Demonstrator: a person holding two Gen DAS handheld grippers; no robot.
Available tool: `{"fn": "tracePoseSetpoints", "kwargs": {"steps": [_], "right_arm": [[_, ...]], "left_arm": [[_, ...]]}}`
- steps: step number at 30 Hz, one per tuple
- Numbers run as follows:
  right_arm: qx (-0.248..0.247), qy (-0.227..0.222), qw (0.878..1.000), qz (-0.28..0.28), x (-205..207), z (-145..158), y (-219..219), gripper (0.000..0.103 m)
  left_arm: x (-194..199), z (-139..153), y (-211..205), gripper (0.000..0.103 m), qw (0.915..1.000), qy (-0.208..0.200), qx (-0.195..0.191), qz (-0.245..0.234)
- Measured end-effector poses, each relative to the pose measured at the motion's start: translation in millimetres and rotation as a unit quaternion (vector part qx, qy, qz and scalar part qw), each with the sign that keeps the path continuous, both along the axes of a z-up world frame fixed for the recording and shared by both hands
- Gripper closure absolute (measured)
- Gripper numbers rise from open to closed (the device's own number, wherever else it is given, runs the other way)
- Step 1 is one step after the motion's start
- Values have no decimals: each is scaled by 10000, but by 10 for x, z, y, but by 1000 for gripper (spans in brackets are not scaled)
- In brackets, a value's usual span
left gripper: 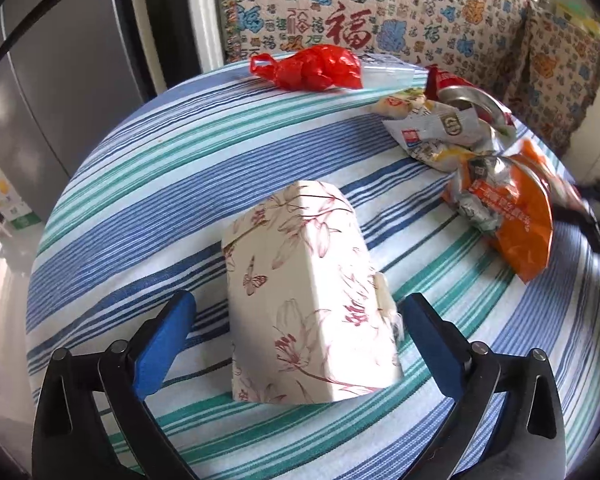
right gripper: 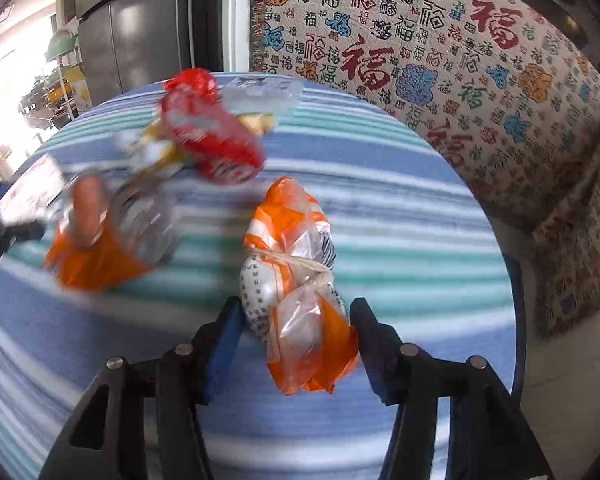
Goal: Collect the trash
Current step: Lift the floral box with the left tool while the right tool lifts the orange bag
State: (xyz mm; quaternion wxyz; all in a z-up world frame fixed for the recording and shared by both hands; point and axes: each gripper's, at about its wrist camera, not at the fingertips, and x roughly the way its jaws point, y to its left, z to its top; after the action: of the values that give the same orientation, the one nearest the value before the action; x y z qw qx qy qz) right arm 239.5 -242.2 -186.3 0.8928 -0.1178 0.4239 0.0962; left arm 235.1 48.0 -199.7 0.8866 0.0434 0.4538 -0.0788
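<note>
A floral paper box [left gripper: 304, 292] stands on the striped tablecloth [left gripper: 180, 184] between the fingers of my open left gripper [left gripper: 296, 308], which do not touch it. A red plastic bag [left gripper: 312, 66], crumpled snack wrappers [left gripper: 440, 128] and an orange wrapper [left gripper: 512, 220] lie farther back and right. In the right wrist view, a knotted orange and white plastic bag [right gripper: 296, 280] sits between the pads of my right gripper [right gripper: 296, 316], which press its sides. The red wrapper [right gripper: 212, 140] and orange wrapper [right gripper: 100, 248] lie blurred to the left.
A sofa with a patterned cover [left gripper: 400, 12] stands behind the round table; it also shows in the right wrist view [right gripper: 460, 60]. A grey fridge [right gripper: 140, 24] stands at the back left. The table edge [right gripper: 508, 280] curves close on the right.
</note>
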Motion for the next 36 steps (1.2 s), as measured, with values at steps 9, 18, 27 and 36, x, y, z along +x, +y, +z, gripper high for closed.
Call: {"fn": "tracePoseSetpoints", "kwargs": {"steps": [9, 18, 27, 36], "right_arm": [[498, -1, 9979, -419, -196, -82, 24, 24], [511, 152, 9979, -380, -9, -159, 79, 1], [455, 229, 9982, -303, -11, -179, 101, 0], [463, 196, 9983, -306, -2, -194, 109, 0]], "left_arm": [[-5, -13, 17, 0, 10000, -42, 7, 47], [-6, -18, 33, 0, 10000, -60, -23, 48], [-30, -15, 25, 0, 9997, -54, -31, 235], [43, -20, 2, 0, 9988, 2, -25, 497]]}}
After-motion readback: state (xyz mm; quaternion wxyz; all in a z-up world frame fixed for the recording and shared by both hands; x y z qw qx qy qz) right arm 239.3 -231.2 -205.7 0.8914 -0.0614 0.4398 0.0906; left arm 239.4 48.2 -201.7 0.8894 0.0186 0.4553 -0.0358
